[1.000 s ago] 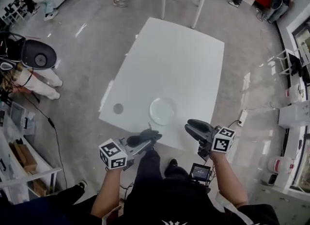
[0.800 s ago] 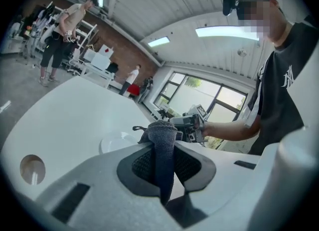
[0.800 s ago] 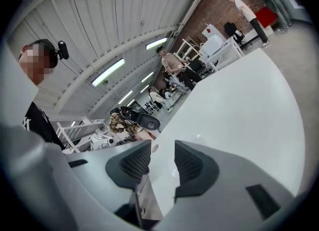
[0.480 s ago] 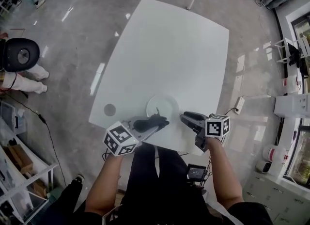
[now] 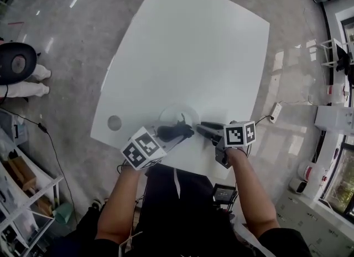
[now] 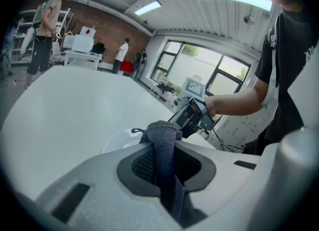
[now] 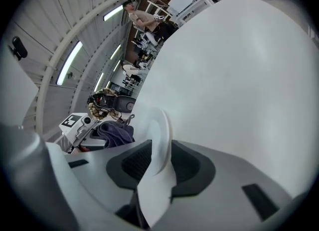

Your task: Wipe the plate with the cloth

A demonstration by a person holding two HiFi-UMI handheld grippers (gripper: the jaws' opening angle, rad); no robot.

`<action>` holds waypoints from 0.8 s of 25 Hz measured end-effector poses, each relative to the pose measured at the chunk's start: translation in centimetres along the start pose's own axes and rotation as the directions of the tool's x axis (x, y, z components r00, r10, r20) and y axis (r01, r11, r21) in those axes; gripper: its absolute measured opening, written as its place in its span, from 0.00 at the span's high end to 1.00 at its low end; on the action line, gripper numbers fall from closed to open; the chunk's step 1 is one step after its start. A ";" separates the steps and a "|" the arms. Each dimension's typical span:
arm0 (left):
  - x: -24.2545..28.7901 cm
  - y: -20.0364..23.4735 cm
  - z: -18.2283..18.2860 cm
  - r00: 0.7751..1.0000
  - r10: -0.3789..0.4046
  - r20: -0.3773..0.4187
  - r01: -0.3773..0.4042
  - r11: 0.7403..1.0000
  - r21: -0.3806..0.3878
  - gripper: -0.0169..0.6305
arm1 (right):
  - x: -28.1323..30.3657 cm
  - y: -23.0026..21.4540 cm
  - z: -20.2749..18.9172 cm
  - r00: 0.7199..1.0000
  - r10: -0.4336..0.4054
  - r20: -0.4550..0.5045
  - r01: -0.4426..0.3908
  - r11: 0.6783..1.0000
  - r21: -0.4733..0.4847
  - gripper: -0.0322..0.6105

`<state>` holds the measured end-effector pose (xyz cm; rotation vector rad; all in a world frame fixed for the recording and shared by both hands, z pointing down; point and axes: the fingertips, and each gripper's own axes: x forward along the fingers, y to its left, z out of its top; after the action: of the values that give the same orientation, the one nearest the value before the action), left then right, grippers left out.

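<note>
**Fingers clamp a cloth at left, close round a plate at right**

A white desk fills the head view. A small grey round spot lies near its front left corner. To the right of the spot, the left gripper has its fingers shut tight on a dark blue-grey cloth, which bunches out past the tips. The cloth sits over the near side of a white plate by the desk's front edge. Whether the cloth touches the plate cannot be told. Just to the right, the right gripper has its fingers apart and closing, with the plate's rim between them.

White table bears a disc — maybe a lid.
</note>
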<state>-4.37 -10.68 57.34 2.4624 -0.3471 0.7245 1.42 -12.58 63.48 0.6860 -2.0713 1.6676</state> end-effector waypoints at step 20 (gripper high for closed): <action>5.6 5.1 1.3 0.927 0.343 -0.154 -0.217 0.823 0.526 0.90 | 0.2 -0.7 0.4 1.000 0.001 -0.026 0.000 0.999 0.037 0.91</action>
<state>-1.17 -16.12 61.76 2.7843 -0.4864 1.3841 1.67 -13.16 64.07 0.6723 -2.0279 1.7100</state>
